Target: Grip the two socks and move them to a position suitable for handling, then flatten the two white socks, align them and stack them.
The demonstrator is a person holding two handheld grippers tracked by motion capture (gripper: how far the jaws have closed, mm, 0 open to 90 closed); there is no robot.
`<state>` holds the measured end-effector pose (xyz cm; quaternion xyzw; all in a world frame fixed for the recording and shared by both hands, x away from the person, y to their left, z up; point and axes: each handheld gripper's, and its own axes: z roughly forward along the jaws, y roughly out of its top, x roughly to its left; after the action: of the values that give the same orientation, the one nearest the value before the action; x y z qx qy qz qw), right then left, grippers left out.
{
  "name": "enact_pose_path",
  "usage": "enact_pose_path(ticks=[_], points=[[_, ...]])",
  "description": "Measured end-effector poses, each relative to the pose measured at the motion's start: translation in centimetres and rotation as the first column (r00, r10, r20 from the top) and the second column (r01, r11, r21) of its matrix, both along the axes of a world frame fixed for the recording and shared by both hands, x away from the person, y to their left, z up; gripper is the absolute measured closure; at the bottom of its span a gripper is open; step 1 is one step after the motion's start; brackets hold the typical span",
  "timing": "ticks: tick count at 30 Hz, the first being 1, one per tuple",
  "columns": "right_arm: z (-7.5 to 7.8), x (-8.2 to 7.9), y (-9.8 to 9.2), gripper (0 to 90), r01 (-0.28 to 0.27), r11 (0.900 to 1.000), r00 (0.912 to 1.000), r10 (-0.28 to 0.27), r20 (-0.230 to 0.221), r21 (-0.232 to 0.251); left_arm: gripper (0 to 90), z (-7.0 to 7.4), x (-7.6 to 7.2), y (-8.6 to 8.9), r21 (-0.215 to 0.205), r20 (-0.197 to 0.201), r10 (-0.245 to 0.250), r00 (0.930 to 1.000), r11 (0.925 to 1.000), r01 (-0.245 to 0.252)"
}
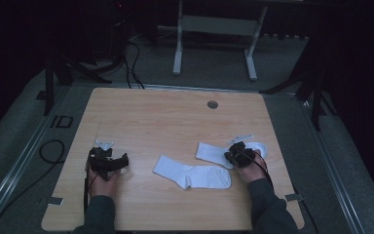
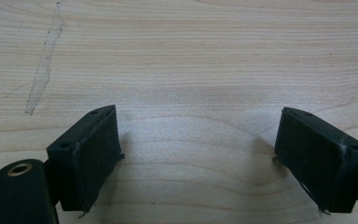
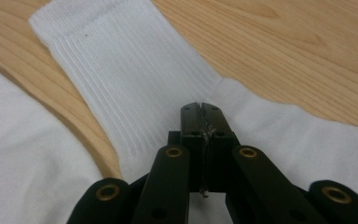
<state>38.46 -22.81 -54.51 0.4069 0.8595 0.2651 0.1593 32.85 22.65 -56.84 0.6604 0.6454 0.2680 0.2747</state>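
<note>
While the right gripper (image 3: 200,108) sits with jaws closed over the far sock (image 3: 135,93), whether pinching cloth cannot be told; the near sock (image 1: 193,173) lies apart beside it, so pairing seems barely begun, and the left gripper (image 2: 196,140) gapes wide over bare table (image 2: 191,56)

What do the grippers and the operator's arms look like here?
Both grippers, left gripper and right gripper, are black, two-jawed, with flat rectangular pads and brass-ringed holes in the linkage. Each carries a light grey three-cornered plate on top and trails a black cable. The person wears dark grey-green long sleeves.
</note>
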Motion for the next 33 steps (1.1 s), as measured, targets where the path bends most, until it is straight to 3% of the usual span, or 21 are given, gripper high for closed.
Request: enact_pose_path(ticks=[4,5,10,13,18,19,22,25,28,33], points=[[0.0,-0.1,-0.3,87.9,0.003,1.000,1.0000,-0.003,-0.005,0.003,13.9,0.0,0.0,0.0,0.000,0.000,0.000,1.0000,1.0000,0.000],[0.2,-0.1,-0.3,81.8,0.006,1.000,1.0000,-0.006,-0.002,-0.015,13.9,0.0,0.0,0.0,0.000,0.000,0.000,1.0000,1.0000,0.000],[0.7,-0.2,-0.2,79.5,-0.017,1.000,0.9997,0.017,0.020,-0.010,13.9,0.0,0.0,0.0,-0.001,0.001,0.001,1.0000,1.0000,-0.001],[1.7,0.0,0.6,77.8,-0.060,0.998,0.9969,0.060,0.050,-0.006,13.9,0.0,0.0,0.0,0.000,0.000,0.000,1.0000,1.0000,0.000],[2.2,0.5,1.9,70.8,-0.112,0.993,0.9919,0.114,0.056,-0.029,13.9,0.0,0.0,0.0,0.000,0.000,0.000,1.0000,1.0000,0.000],[2.2,0.7,2.6,67.0,-0.146,0.988,0.9874,0.148,0.055,-0.042,13.9,0.0,0.0,0.0,0.001,0.000,0.000,1.0000,1.0000,0.000],[2.1,1.0,3.4,64.2,-0.179,0.983,0.9825,0.181,0.043,-0.052,13.9,0.0,0.0,0.0,0.000,0.000,0.000,1.0000,1.0000,0.000],[1.5,1.3,4.5,59.3,-0.228,0.970,0.9729,0.231,0.019,-0.079,13.9,0.0,0.0,0.0,0.000,0.000,0.000,1.0000,1.0000,0.000],[1.0,1.6,4.8,57.1,-0.230,0.968,0.9730,0.231,0.001,-0.098,13.9,0.0,0.0,0.0,0.000,0.000,0.000,1.0000,1.0000,0.000],[1.0,1.7,4.2,53.9,-0.243,0.966,0.9701,0.242,-0.014,-0.087,13.9,0.0,0.0,0.0,0.000,0.000,0.000,1.0000,1.0000,0.000]])
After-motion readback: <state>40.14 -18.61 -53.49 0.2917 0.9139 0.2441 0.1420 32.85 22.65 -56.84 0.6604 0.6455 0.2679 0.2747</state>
